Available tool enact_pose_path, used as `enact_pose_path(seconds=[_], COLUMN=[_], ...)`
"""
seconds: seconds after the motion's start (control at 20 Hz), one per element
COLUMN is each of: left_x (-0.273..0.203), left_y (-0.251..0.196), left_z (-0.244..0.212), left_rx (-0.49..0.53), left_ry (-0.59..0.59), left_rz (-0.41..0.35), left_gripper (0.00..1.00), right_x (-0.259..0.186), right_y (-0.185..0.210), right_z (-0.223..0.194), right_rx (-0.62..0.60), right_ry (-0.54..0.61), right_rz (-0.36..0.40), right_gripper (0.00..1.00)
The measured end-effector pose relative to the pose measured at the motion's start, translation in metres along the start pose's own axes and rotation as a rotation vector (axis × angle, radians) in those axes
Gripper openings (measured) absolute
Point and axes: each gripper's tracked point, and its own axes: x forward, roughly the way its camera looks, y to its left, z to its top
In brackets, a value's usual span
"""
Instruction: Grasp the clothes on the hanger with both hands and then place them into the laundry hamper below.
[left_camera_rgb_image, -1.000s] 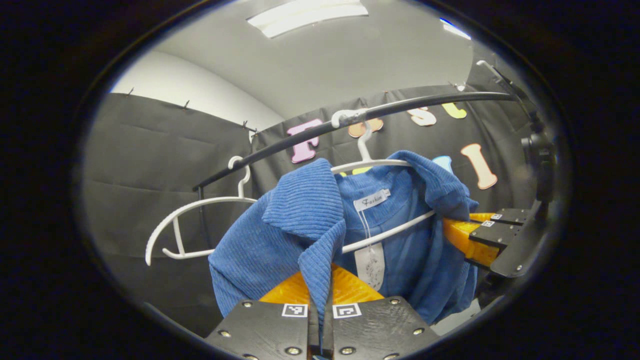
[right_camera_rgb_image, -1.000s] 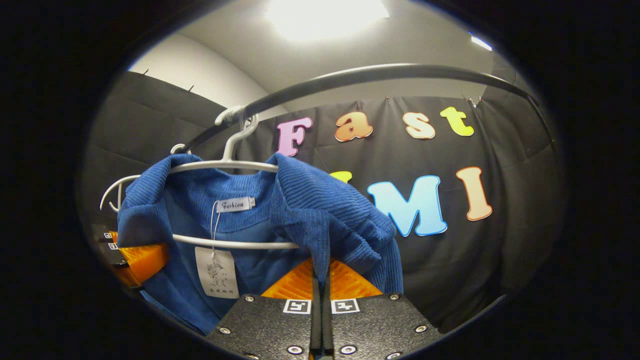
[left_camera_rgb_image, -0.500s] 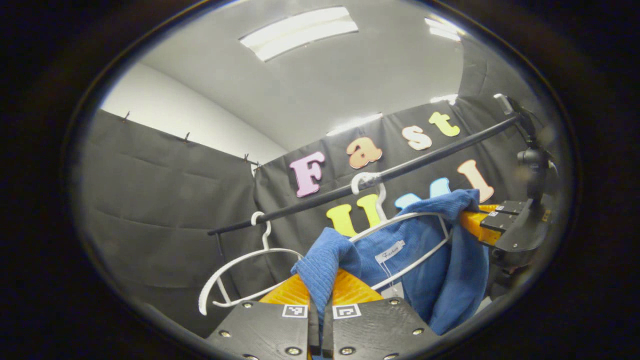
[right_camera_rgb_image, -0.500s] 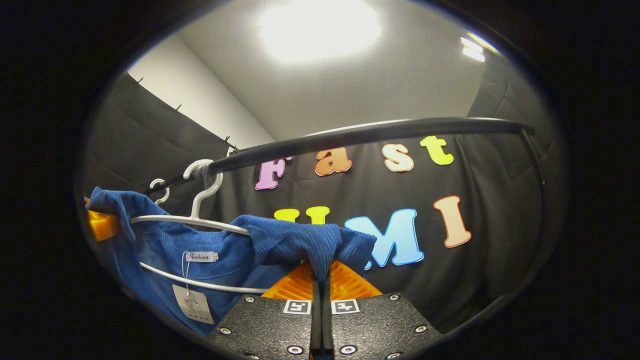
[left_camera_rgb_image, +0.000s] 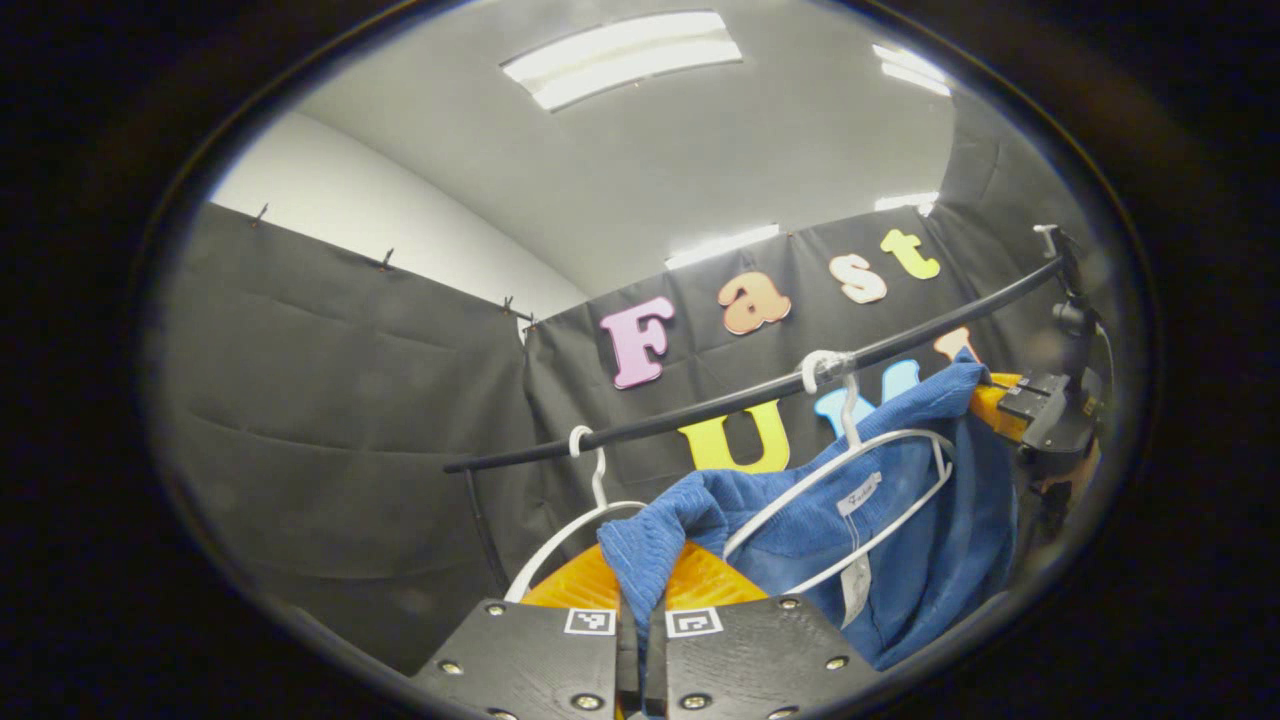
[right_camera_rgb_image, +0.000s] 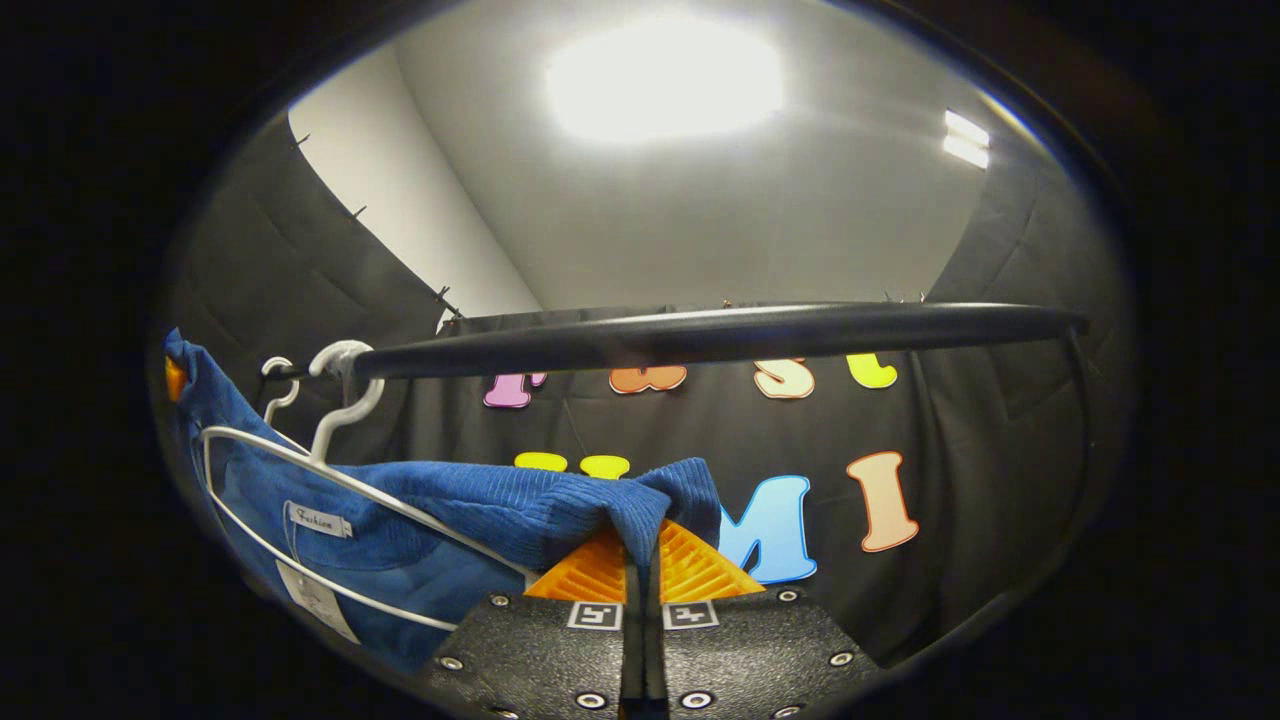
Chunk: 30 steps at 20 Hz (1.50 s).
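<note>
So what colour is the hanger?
The hanger is white, clearest in the right gripper view.

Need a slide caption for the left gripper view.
Left gripper shut on blue sweater, white hanger on black rail.

One blue garment, two white hangers, one rail.

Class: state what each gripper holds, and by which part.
Both hold the blue sweater: the left gripper pinches one shoulder, the right gripper the other.
</note>
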Motion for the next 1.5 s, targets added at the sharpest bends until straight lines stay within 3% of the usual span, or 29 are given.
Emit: enact_pose_path(seconds=[0.25,0.5,1.0,1.3,1.5], left_x=[0.017,0.041,0.038,0.019,0.016], left_y=[0.04,0.048,0.001,-0.025,-0.036], left_z=[-0.027,-0.073,-0.139,-0.177,-0.201], left_rx=[0.019,-0.078,-0.1,-0.136,-0.117], left_ry=[0.03,0.109,0.213,0.256,0.299], left_rz=[-0.018,-0.053,-0.149,-0.199,-0.211], left_gripper=[0.03,0.04,0.04,0.04,0.04], right_x=[0.013,0.022,0.015,-0.006,-0.039], right_y=[-0.012,-0.008,0.0,-0.029,-0.027], right_z=[-0.032,-0.048,-0.088,-0.145,-0.158], right_rx=[-0.044,-0.087,-0.036,0.054,0.014], right_ry=[0.063,0.088,0.233,0.413,0.471], right_rz=[-0.033,0.011,0.058,-0.021,-0.015], right_gripper=[0.0,0.0,0.01,0.01,0.0])
